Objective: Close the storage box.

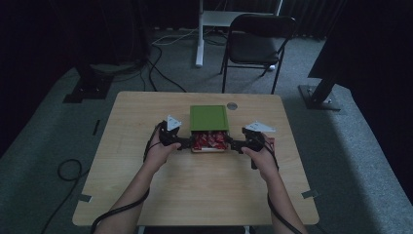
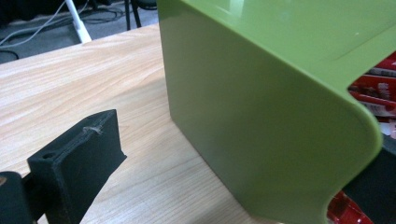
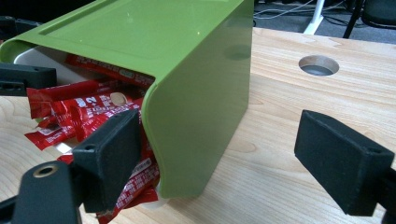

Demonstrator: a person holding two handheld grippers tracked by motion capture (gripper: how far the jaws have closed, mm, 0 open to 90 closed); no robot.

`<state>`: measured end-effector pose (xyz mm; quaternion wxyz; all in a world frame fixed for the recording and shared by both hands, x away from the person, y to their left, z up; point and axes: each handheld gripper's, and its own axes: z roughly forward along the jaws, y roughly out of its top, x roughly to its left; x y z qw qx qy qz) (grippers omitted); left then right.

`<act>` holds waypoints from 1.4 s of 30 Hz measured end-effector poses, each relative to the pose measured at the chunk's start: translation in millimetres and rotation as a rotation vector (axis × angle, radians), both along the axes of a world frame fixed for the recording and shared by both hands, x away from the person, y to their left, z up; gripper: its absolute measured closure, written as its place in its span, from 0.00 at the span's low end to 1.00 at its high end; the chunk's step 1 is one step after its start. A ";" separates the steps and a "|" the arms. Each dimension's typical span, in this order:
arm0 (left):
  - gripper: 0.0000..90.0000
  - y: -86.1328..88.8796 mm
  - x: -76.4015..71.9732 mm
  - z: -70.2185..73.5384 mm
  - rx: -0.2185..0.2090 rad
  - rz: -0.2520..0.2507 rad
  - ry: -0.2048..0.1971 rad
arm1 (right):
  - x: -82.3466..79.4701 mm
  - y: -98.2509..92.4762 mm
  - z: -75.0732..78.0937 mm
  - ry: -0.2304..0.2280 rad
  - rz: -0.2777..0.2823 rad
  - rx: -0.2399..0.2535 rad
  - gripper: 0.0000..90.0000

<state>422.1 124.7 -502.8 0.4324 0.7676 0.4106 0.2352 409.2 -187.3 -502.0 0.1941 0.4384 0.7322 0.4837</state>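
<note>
**Both hand-held grippers flank the green box**

At centre-left of the high view, the left hand-held gripper point(image 1: 183, 143) sits against the glossy green plastic box point(image 1: 209, 118), jaws apart around its near corner. The box rests mid-frame on the light wooden tabletop point(image 1: 195, 190), with red snack packets point(image 1: 209, 140) spilling from its white inner tray point(image 3: 28, 54). At centre-right, the right hand-held gripper point(image 1: 234, 144) straddles the opposite wall, jaws spread. Closing both evenly, clear of the packets, should steady it.
</note>
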 end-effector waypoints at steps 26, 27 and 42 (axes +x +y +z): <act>0.02 16.7 -33.3 12.9 -0.045 -0.012 -0.027 | -20.3 -6.6 10.6 -0.041 0.002 0.033 0.14; 0.02 19.9 -34.8 12.9 -0.044 -0.007 -0.023 | -22.5 -11.1 8.9 -0.038 -0.007 0.029 0.14; 0.02 38.9 -46.0 3.8 -0.030 0.018 -0.007 | -41.6 -43.0 5.6 -0.042 -0.071 0.002 0.14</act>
